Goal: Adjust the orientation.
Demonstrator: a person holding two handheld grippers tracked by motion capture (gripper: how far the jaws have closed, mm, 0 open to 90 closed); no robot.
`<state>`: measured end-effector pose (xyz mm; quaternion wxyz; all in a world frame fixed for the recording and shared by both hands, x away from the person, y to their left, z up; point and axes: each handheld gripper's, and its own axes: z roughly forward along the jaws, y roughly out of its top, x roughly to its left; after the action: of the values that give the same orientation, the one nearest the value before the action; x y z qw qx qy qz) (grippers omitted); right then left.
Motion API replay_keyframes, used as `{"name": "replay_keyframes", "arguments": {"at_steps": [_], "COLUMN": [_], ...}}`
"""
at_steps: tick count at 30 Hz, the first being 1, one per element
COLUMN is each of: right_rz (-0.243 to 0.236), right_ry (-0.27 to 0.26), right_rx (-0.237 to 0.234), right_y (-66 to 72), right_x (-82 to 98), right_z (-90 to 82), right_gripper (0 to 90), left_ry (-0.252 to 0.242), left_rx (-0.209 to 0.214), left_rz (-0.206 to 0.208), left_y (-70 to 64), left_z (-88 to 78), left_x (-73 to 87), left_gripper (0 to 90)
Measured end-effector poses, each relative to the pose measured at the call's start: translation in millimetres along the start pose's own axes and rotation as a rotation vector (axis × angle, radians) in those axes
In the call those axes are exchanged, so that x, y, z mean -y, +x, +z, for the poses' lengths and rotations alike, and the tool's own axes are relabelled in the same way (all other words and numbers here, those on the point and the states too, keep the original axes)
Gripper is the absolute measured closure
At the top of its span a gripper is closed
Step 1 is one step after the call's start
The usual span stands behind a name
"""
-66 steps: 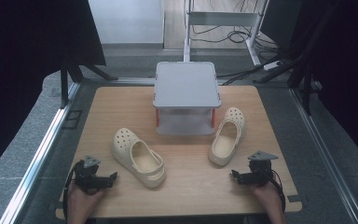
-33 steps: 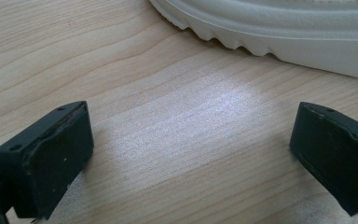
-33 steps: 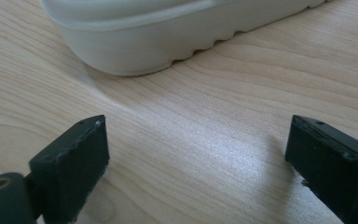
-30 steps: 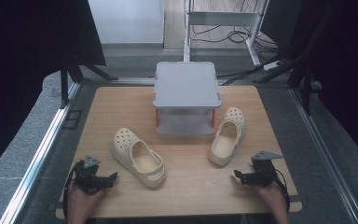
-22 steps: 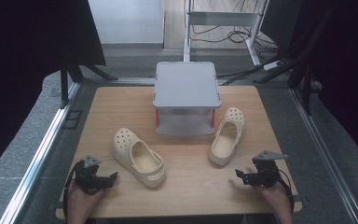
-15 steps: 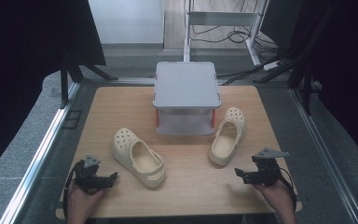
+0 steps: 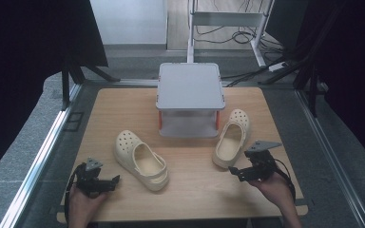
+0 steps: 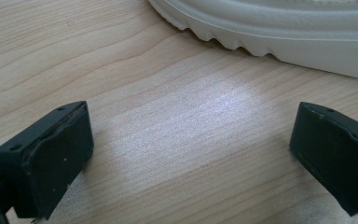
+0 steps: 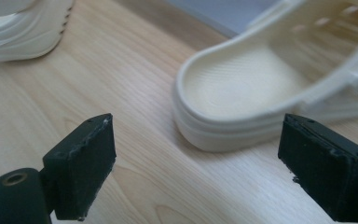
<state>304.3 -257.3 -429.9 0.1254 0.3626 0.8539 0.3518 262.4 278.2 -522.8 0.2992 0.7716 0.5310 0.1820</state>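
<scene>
In the high view, two cream clogs lay on the wooden surface (image 7: 190,194) in front of the grey stand (image 7: 190,97): the right clog (image 7: 232,137) just beside the stand's right leg, its long axis running toe-away, heel toward the right gripper (image 7: 237,172), apparently so the heel could be taken first, while the left clog (image 7: 140,159) lay near the stand's front left, angled with its toe away and leftward. In the left gripper view, the left gripper (image 8: 186,154) rested low with jaws wide apart and empty, the left clog's sole edge (image 8: 279,32) beyond them. In the right gripper view, the right gripper's (image 9: 196,168) jaws stood wide and held nothing, framing the right clog's heel (image 9: 242,102) close ahead.
</scene>
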Motion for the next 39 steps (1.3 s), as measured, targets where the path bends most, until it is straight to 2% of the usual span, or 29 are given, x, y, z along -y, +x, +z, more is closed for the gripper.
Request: {"name": "replay_keyframes", "arguments": {"at_steps": [2, 6, 9, 11, 20, 28, 33, 39], "right_rz": [-0.023, -0.028, -0.015, 0.000, -0.062, -0.127, -0.152, -0.169], "right_ry": [0.013, 0.016, 0.015, 0.011, 0.020, 0.031, 0.044, 0.057], "right_rx": [-0.013, -0.042, -0.061, -0.092, -0.124, -0.132, -0.141, -0.171], "right_y": [2.3, 7.0, 9.8, 10.9, 29.6, 45.0, 55.1, 69.7], "right_x": [-6.6, -20.8, -30.9, -36.8, -67.5, -94.8, -111.5, -128.5], "right_z": [4.1, 13.5, 22.1, 26.8, 49.9, 72.6, 88.9, 109.1], "right_gripper": [10.1, 10.2, 11.5, 13.7, 22.9, 25.7, 27.0, 28.4], "left_ry": [0.000, 0.000, 0.000, 0.000, -0.002, 0.001, 0.000, -0.001], "left_rx": [0.000, 0.000, 0.000, 0.000, 0.000, 0.000, 0.001, 0.002], "left_rz": [0.000, 0.000, 0.000, 0.000, -0.001, 0.007, 0.008, 0.008], "left_y": [0.0, 0.0, 0.0, 0.0, -0.1, 0.4, 0.4, 0.3], "left_z": [0.0, 0.0, 0.0, 0.0, 0.2, -0.1, 0.1, 0.2], "left_x": [0.0, 0.0, 0.0, 0.0, 0.0, -0.1, -0.1, 0.0], "left_gripper": [0.0, 0.0, 0.0, 0.0, 0.0, 0.0, 0.0, 0.0]}}
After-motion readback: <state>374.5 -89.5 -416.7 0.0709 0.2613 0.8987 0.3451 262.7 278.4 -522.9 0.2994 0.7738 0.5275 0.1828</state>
